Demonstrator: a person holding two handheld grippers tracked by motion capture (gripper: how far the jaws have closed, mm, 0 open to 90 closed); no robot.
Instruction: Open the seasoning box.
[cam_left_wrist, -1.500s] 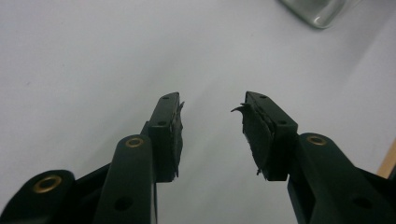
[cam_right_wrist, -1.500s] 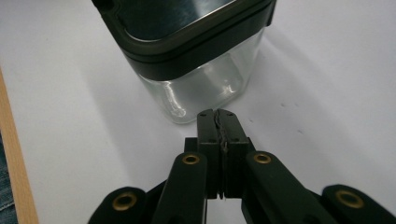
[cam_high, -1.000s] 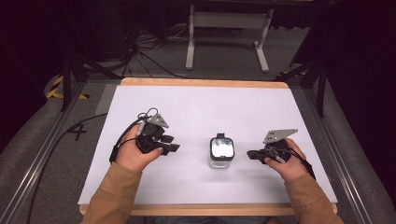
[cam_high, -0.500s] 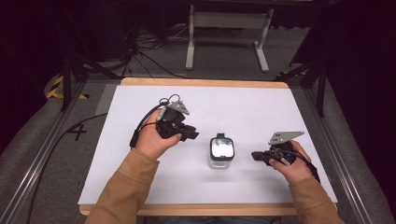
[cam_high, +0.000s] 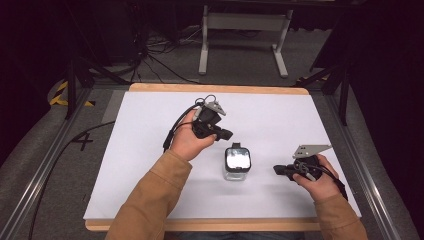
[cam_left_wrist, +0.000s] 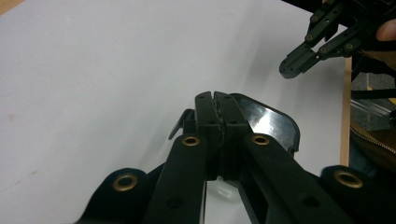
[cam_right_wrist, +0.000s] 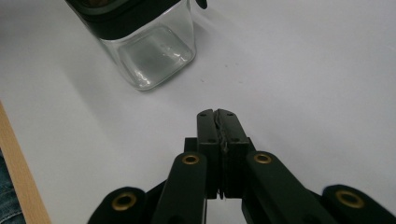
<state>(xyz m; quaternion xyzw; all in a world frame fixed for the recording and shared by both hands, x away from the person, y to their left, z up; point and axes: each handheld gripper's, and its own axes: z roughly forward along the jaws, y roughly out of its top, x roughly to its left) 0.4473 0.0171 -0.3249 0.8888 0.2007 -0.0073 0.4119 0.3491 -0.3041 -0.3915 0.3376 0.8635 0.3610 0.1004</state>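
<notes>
Nearby, the left gripper (cam_high: 226, 134), jaws just closed on nothing, hovers behind the lidded clear jar (cam_high: 237, 163); the right gripper (cam_high: 278, 170), jaws together, waits beside it, jar untouched.

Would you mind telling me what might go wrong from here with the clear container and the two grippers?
1. The left gripper is shut empty close above the container; pushing on could tip it.
2. Its jaws would need to open before any grip on the black lid.
3. The right gripper, also shut, points at the container and could shove it across the white table.
</notes>
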